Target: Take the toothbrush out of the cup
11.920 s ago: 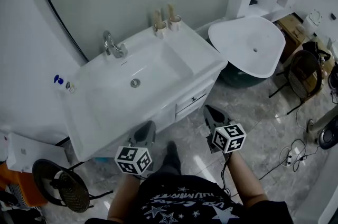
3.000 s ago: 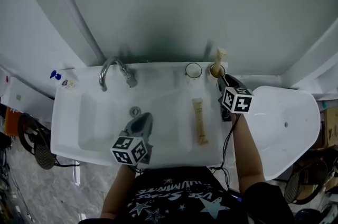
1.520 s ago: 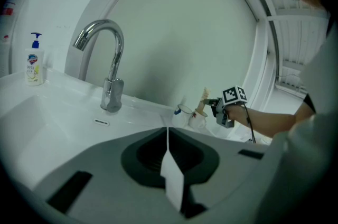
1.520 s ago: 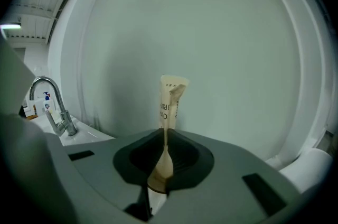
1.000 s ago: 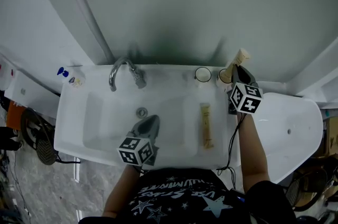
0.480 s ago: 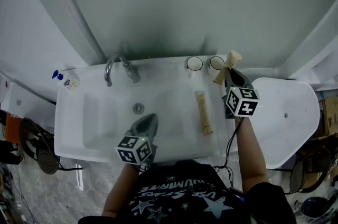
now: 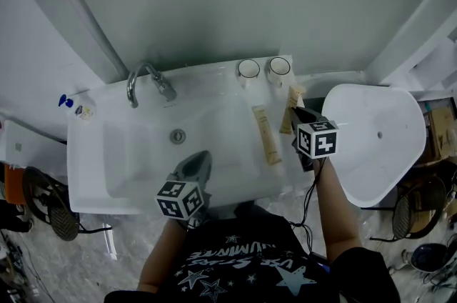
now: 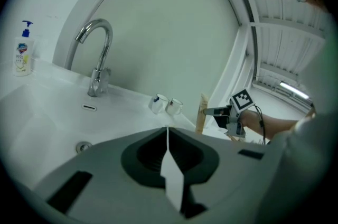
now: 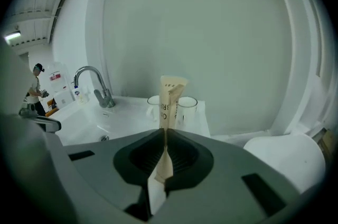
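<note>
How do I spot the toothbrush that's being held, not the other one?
Find the white sink, then the two cups at its back right corner. Just in front of them, the toothbrush, a tan packet, is pinched in the right tool. The other packet lies flat on the sink.

Below me a white washbasin (image 7: 93,180) stands against a grey-green wall. A chrome gooseneck faucet (image 7: 161,85) rises from its back rim, the spout arching over the bowl. A round drain (image 7: 178,136) lies near the middle of the bowl's floor. At the counter's far left corner, by the wall, stands a pump bottle (image 7: 75,106) with a blue top. Just beside the washbasin on my right is a white rounded tub (image 7: 357,151) with a small hole in it. On the floor to my left sits a black round wire frame (image 7: 39,198).
</note>
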Available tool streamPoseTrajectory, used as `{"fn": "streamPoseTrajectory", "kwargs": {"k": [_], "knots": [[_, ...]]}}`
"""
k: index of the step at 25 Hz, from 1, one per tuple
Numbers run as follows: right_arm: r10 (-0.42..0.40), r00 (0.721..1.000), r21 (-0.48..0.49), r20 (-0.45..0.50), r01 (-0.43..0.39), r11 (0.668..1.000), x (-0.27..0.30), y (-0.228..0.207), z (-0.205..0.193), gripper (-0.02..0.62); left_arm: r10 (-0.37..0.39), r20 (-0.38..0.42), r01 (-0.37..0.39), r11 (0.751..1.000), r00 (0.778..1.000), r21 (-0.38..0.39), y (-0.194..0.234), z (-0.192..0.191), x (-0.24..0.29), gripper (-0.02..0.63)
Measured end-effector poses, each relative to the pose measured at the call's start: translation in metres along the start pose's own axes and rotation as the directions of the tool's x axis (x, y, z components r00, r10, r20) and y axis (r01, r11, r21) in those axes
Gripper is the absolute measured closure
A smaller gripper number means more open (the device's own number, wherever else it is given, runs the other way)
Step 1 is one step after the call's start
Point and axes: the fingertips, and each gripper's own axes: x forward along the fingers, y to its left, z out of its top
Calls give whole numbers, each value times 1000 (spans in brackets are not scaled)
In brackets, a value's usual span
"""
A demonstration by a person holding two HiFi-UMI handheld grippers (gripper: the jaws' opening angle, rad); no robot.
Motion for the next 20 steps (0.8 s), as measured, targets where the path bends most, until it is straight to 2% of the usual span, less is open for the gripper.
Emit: {"fn": "streamPoseTrajectory", "kwargs": {"k": [2,6,10,20], "knots": [[28,996,13,-85,-27,1000,2,1,-20,566,-6,-3,6,1000,1000,3,-3,-1,1,586],[62,971,17,-231,-60,998,7,0,-54,566,-6,-14,6,1000,1000,3,-5,-5,3,586],[41,964,4,-262,-42,999,15,-12,-68,568,1,-23,-1,1000,1000,0,-7,-8,6,586],[47,935,6,-351,-48,999,50,-24,-104,568,54,-45,-55,998,997,-8,-9,-18,12,586]]}}
